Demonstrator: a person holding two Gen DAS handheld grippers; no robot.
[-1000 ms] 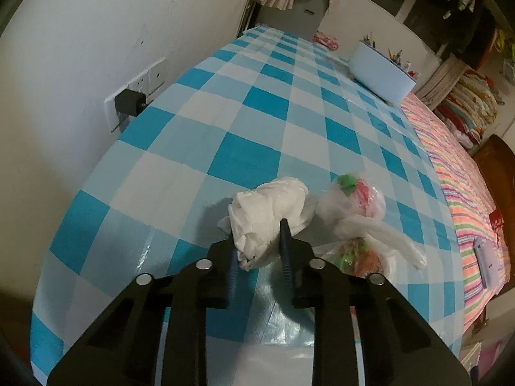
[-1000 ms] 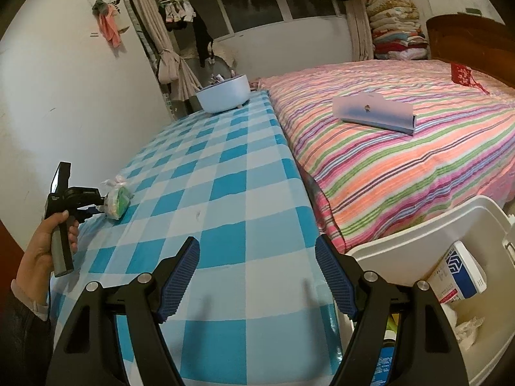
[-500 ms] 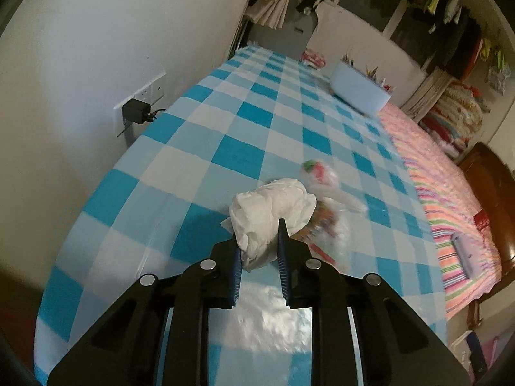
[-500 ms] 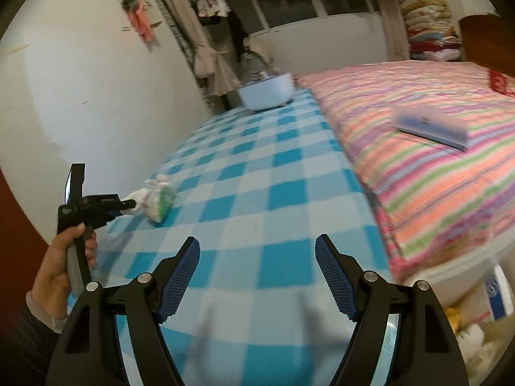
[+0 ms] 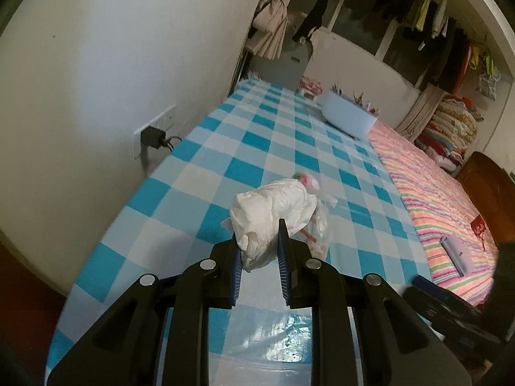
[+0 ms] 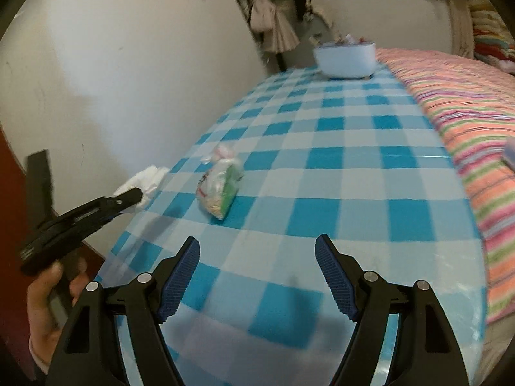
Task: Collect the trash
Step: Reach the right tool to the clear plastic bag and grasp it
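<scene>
My left gripper (image 5: pixel 259 239) is shut on a crumpled white tissue wad (image 5: pixel 273 212) and holds it above the blue-checked table (image 5: pixel 225 173). Behind the wad lies a clear plastic bag of colourful snack scraps (image 5: pixel 317 228). From the right wrist view, that plastic bag (image 6: pixel 222 181) rests on the table's left part, and the left gripper (image 6: pixel 136 196) carries the tissue wad (image 6: pixel 146 180) near the table's left edge, held by a hand (image 6: pixel 48 302). My right gripper (image 6: pixel 257 251) hangs open over the near table, nothing between its fingers.
A pale blue tub (image 6: pixel 346 58) with small items stands at the table's far end. A striped bedspread (image 6: pixel 466 122) borders the table on the right, with a flat box (image 5: pixel 457 254) on it. A wall socket with a black plug (image 5: pixel 154 136) is on the left wall.
The left gripper lifted the tissue wad off the table and drew back. The right gripper swung left from the white bin beside the bed, now facing the plastic bag.
</scene>
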